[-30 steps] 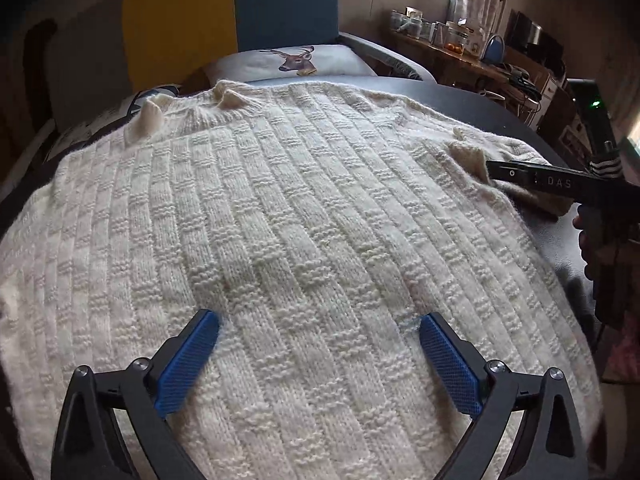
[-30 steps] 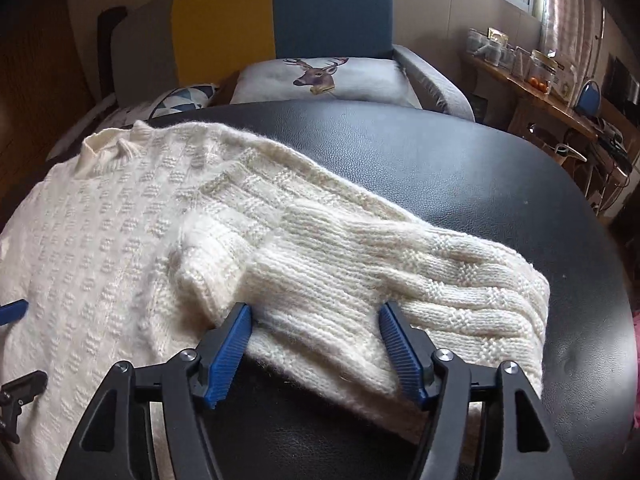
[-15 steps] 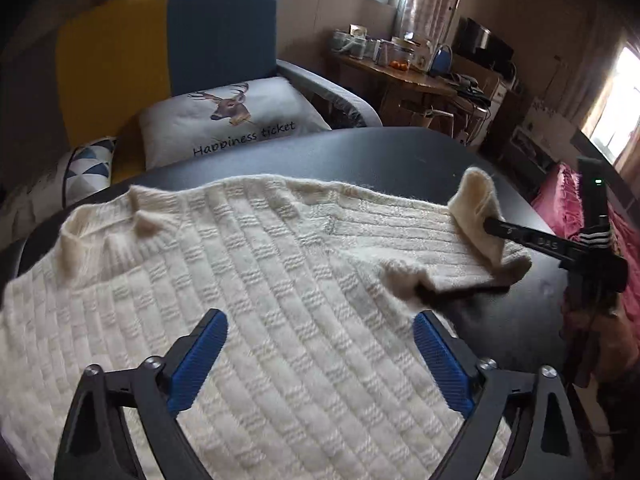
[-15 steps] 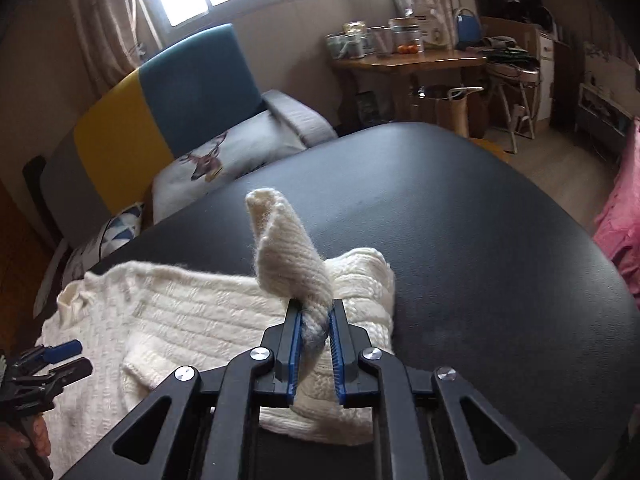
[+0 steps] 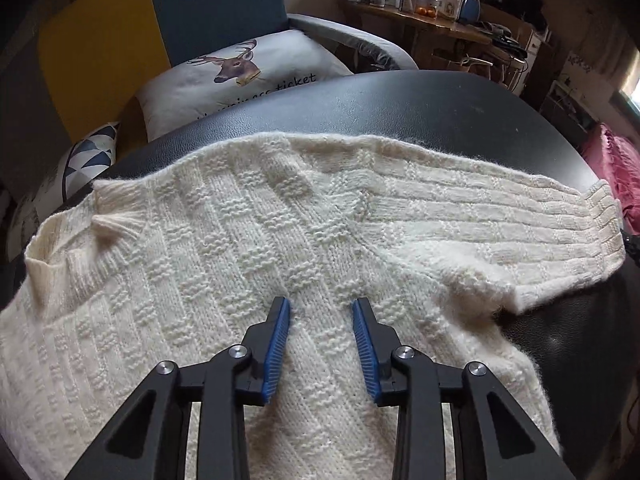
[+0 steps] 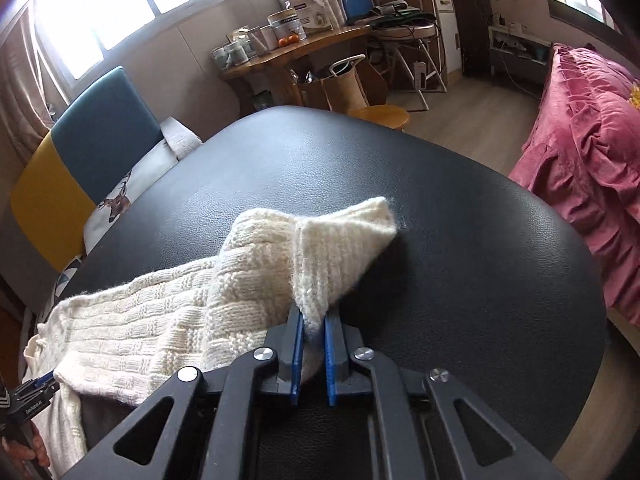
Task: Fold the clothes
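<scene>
A cream knitted sweater [image 5: 224,264] lies spread on a black padded table [image 5: 420,100]. Its right sleeve [image 5: 500,224] stretches out to the right. My left gripper [image 5: 322,308] hovers over the sweater near the armpit; its jaws are partly open with knit lying between them, not pinched. My right gripper [image 6: 312,330] is shut on the sleeve cuff [image 6: 340,248] and holds it just above the table [image 6: 460,220]. The left gripper shows at the left edge of the right wrist view [image 6: 34,394].
A yellow and blue armchair [image 5: 140,20] with a deer cushion [image 5: 236,72] stands behind the table. A wooden desk [image 6: 288,52] with jars is at the back. A pink bed [image 6: 588,152] is to the right. Wooden floor lies beyond the table's edge.
My right gripper closed on the sleeve cuff, lifted it and pulled the sleeve out straight to the right. My left gripper's jaws narrowed and moved toward the armpit.
</scene>
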Available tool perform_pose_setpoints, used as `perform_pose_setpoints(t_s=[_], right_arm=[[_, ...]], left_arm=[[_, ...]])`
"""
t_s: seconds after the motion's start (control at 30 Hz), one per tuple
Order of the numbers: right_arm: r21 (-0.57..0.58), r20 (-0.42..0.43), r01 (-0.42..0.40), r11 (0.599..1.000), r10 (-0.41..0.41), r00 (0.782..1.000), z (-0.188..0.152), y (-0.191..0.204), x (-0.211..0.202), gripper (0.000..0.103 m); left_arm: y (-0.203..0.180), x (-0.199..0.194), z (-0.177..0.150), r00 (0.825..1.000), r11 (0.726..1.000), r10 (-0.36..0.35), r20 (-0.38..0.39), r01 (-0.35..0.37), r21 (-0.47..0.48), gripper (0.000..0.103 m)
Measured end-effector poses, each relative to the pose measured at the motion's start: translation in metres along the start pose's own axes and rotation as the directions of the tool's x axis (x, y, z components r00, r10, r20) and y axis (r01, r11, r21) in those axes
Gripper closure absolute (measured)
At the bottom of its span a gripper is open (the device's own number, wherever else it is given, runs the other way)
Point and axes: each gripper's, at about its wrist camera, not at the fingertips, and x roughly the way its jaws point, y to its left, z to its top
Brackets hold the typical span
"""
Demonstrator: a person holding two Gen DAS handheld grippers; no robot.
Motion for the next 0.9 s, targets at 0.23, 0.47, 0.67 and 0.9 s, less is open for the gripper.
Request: perform_pose_setpoints(t_s=[0.23, 0.47, 0.67, 0.9], right_arm=[[0.166, 0.032, -0.134, 0.977, 0.130, 0.991, -0.012, -0.043, -0.050, 0.076], [-0.131, 0.039, -0.108, 0.985, 0.114, 0.993, -0.012, 0.014, -0.076, 0.076], [-0.414, -0.044, 0.033, 0.910, -0.057, 0.997, -0.007, 0.089, -0.015, 0.076], [-0.432, -0.083, 0.151, 0.889, -0.206, 0.975, 0.001, 0.066, 0.018, 0.077]], left_arm=[[0.000, -0.003, -0.003, 1.000, 1.000, 0.000, 0.017, 0.000, -0.011, 0.068], [-0.001, -0.005, 0.000, 1.000, 1.000, -0.011, 0.007, 0.011, 0.010, 0.068], [-0.001, -0.003, 0.004, 1.000, 1.000, -0.013, -0.017, 0.014, 0.026, 0.067], [-0.001, 0.001, 0.007, 1.000, 0.999, -0.013, -0.019, 0.014, 0.035, 0.067]])
